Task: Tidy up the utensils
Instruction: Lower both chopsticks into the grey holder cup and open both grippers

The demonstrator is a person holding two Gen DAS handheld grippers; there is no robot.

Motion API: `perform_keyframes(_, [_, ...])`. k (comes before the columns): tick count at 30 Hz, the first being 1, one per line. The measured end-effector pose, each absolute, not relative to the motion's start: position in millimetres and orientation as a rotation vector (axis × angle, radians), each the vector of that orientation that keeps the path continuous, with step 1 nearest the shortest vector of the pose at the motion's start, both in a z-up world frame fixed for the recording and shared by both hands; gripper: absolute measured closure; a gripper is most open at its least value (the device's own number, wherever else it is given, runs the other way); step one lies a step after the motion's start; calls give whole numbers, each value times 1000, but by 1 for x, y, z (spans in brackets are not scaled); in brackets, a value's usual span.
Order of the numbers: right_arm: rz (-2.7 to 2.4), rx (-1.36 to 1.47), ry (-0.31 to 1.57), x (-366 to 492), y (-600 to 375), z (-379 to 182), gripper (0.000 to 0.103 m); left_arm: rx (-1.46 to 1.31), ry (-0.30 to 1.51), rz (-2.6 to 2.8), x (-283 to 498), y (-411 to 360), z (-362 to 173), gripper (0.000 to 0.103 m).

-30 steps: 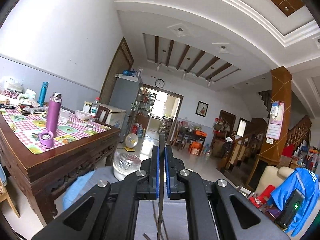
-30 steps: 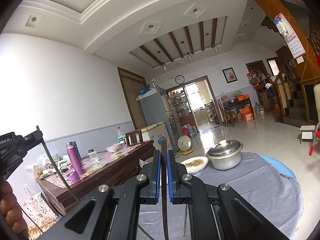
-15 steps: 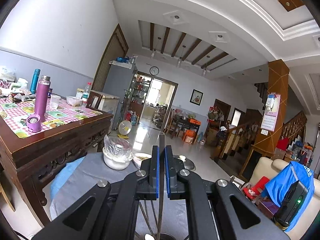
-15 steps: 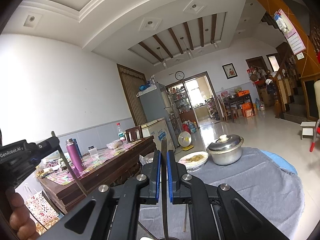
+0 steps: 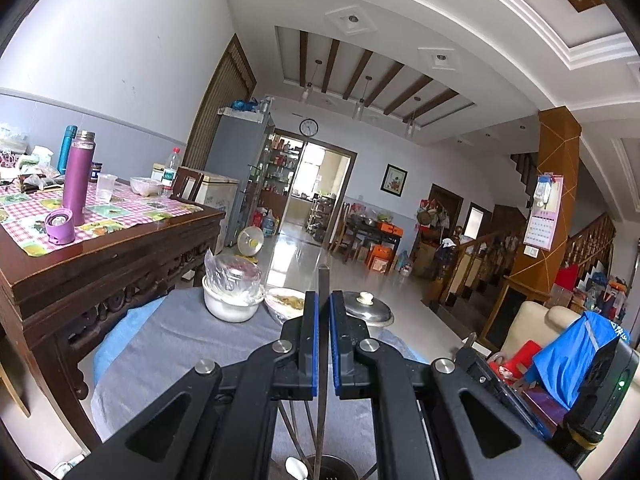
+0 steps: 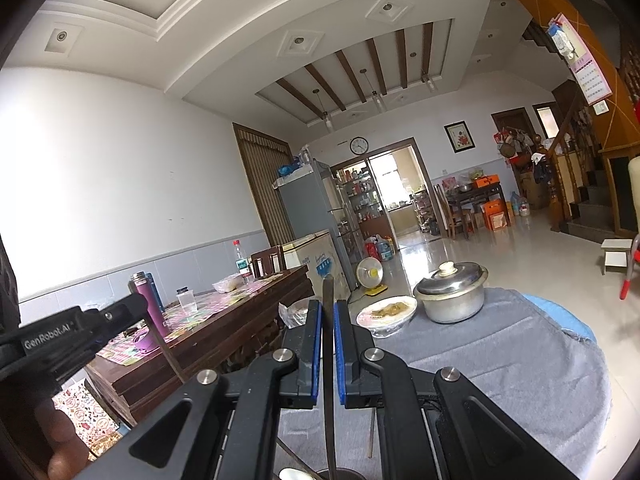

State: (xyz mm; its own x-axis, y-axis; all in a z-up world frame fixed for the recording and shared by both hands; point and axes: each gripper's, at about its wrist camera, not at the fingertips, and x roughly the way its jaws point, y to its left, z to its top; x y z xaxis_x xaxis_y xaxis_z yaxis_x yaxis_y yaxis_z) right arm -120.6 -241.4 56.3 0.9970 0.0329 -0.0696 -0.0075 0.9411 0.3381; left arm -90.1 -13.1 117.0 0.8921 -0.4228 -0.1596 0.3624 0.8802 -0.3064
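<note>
You are holding a thin metal utensil (image 5: 322, 280) upright in your left gripper (image 5: 324, 304), the blue pads (image 5: 315, 344) pinched narrow on its shaft. Its lower end is reaching down toward a dark holder (image 5: 330, 467) at the bottom edge, where a white spoon (image 5: 297, 469) is showing beside other thin rods; whether the tip is inside, you cannot tell.

Your right gripper (image 6: 328, 312) is clamping a second utensil (image 6: 328, 292) the same way, jaws nearly together, the shaft running down toward a holder (image 6: 340, 474) at the frame's bottom.

Both are hanging over a table under grey cloth (image 6: 520, 360). Farther along it are sitting a lidded pot (image 6: 451, 292), a plate (image 6: 386, 312) of food just beside it, and a wrapped bowl (image 5: 231, 292).
</note>
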Motion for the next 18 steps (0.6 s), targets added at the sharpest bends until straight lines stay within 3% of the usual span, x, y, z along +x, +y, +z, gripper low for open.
perform_keyframes(18, [19,352,84,-121,-244,53,96,-225,271,-398,-82,-26,107,98])
